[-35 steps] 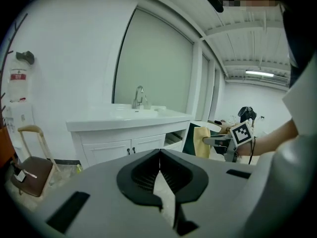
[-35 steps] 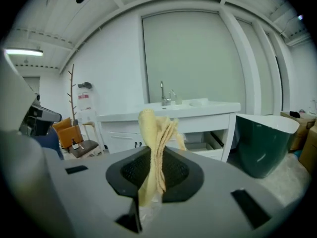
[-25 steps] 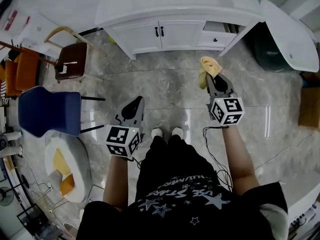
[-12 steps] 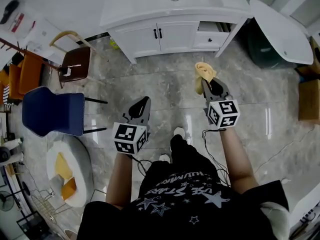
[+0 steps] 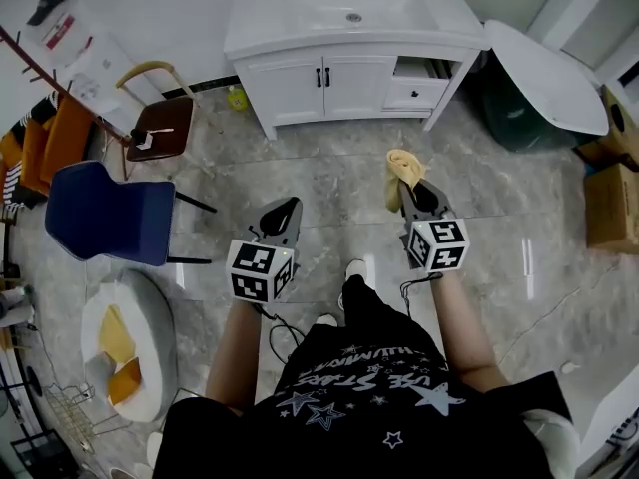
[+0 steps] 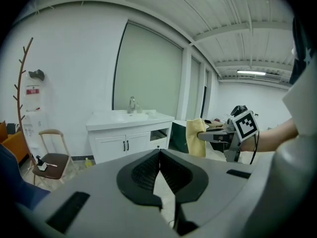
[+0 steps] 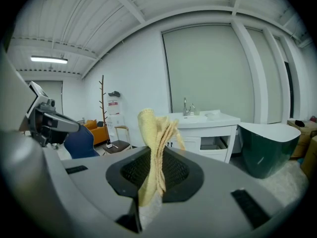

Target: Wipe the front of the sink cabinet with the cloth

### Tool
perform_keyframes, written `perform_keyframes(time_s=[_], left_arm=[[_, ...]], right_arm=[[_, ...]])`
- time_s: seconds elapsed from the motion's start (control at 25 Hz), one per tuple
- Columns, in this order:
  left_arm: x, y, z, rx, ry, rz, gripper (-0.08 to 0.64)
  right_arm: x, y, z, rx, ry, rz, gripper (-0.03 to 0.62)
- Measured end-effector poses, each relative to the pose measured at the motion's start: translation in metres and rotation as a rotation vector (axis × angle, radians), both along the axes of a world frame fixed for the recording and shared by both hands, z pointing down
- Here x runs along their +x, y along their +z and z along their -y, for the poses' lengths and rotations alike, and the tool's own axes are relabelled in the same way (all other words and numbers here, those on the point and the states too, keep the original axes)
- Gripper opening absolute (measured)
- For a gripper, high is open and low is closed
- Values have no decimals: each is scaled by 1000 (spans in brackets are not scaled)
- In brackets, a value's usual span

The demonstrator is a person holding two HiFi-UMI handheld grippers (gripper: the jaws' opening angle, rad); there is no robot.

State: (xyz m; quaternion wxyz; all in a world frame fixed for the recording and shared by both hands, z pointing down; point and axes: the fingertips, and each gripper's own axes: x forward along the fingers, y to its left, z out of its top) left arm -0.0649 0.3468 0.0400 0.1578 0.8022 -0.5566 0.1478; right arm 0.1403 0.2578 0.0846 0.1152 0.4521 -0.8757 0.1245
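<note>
Since a second ago the white two-door sink cabinet has slid down from the top edge and now shows its whole basin top at upper centre. Below it spreads a glossy grey marble floor, with a blue padded chair at left. At centre right, the right gripper pinches the crumpled yellow cloth, well short of the cabinet. At centre left, the left gripper is pressed together on nothing.

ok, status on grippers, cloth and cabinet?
Right gripper shut on yellow cloth. Left gripper shut, empty. Sink cabinet ahead, not yet reached; nothing in between.
</note>
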Motion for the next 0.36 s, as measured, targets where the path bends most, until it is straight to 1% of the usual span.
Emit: perform_keyframes(time_s=[0.12,0.36], left_arm=[[3,-2,-18,3,14,3,17],[14,11,-47,-27,51,2,17]], right_arm=[[3,-3,-20,-5,12,3,60],[10,-6,-47,-3,27,1,60]])
